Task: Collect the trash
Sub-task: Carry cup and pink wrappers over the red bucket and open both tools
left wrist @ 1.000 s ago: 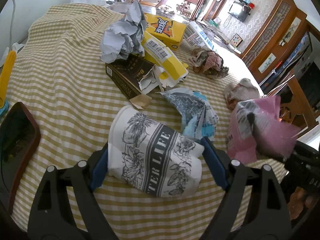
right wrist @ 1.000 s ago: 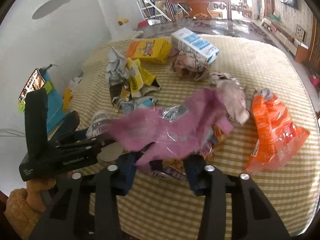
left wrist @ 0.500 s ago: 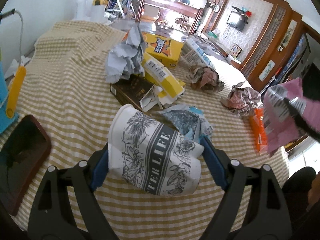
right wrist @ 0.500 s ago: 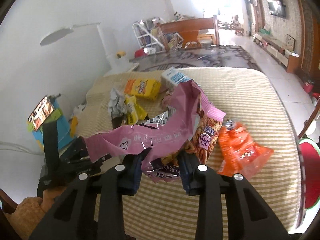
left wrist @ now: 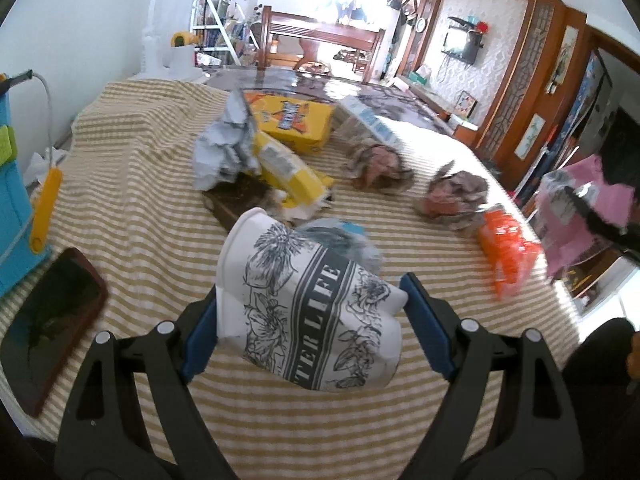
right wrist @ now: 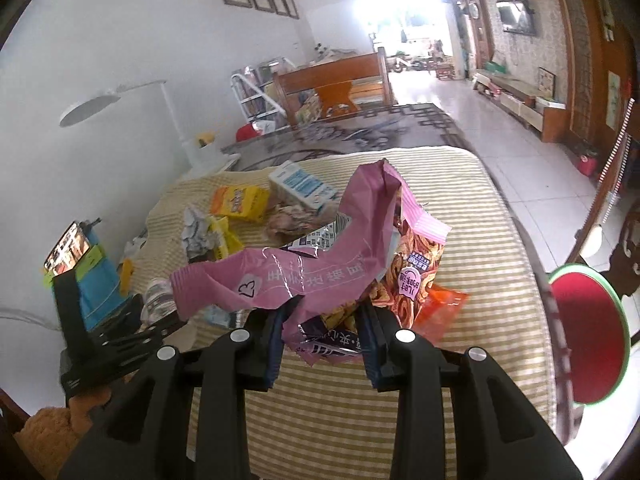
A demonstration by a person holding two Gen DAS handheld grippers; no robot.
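My left gripper [left wrist: 312, 320] is shut on a crushed white paper cup [left wrist: 308, 304] with black flower print, held above the checked tablecloth [left wrist: 132, 184]. The blue pads press both sides of the cup. My right gripper [right wrist: 322, 336] is shut on a pink snack wrapper [right wrist: 304, 268], lifted over the table; the same pink snack wrapper [left wrist: 580, 208] hangs at the right edge of the left wrist view. On the cloth lie an orange wrapper [left wrist: 504, 252], two crumpled brownish paper balls [left wrist: 456, 196], a yellow box [left wrist: 296, 120], grey crumpled paper [left wrist: 224, 148] and a blue-white carton [right wrist: 300, 192].
A dark phone [left wrist: 44, 320] lies at the near left edge of the table, beside a blue stand [left wrist: 12, 216] with a yellow-handled tool [left wrist: 46, 208]. A red round stool [right wrist: 584, 340] stands right of the table. A white lamp [right wrist: 104, 104] stands at the far left.
Both grippers rose with their loads. The pink wrapper went from low over the cloth to hanging well above it. The cup lifted off the cloth, and the view tilted toward the room.
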